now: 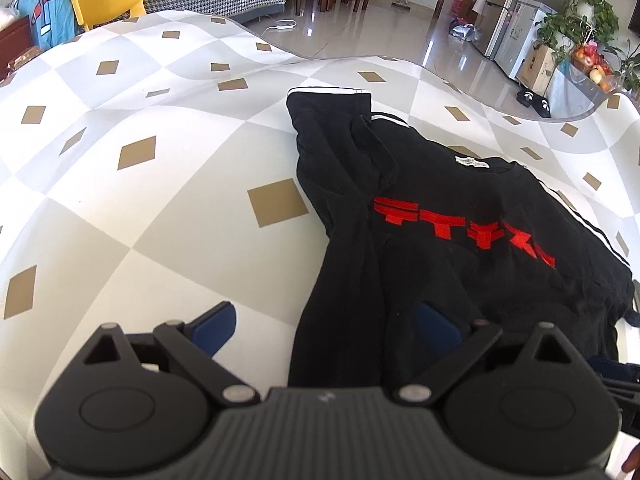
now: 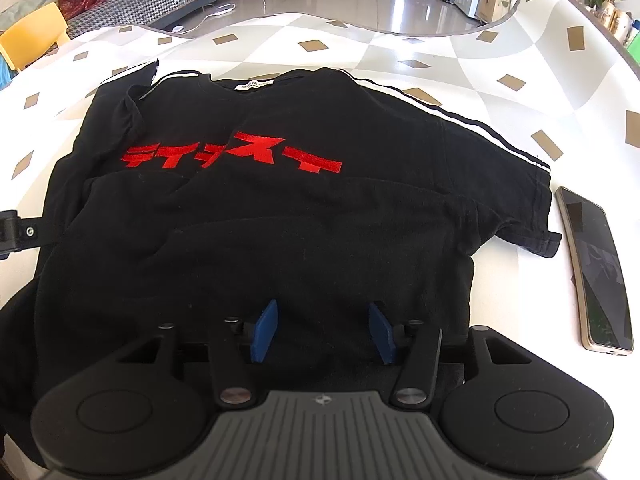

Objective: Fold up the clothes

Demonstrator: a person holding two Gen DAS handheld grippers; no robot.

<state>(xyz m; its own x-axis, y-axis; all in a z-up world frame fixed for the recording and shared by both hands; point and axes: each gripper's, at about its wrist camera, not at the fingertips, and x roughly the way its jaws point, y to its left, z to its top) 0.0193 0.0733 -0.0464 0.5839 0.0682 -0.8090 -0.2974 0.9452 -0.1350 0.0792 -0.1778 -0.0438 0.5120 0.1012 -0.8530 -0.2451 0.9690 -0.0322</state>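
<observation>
While the black T-shirt (image 2: 280, 208) lies flat on the checked tablecloth (image 1: 160, 184) ahead of both tools, your left gripper (image 1: 326, 330) gapes wide astride its near left edge, grasping nothing; your right gripper (image 2: 322, 330) stands part-open above the hem, empty; closing there may pinch only one layer, or drag cloth onto the phone (image 2: 596, 272) beside its right finger.
</observation>
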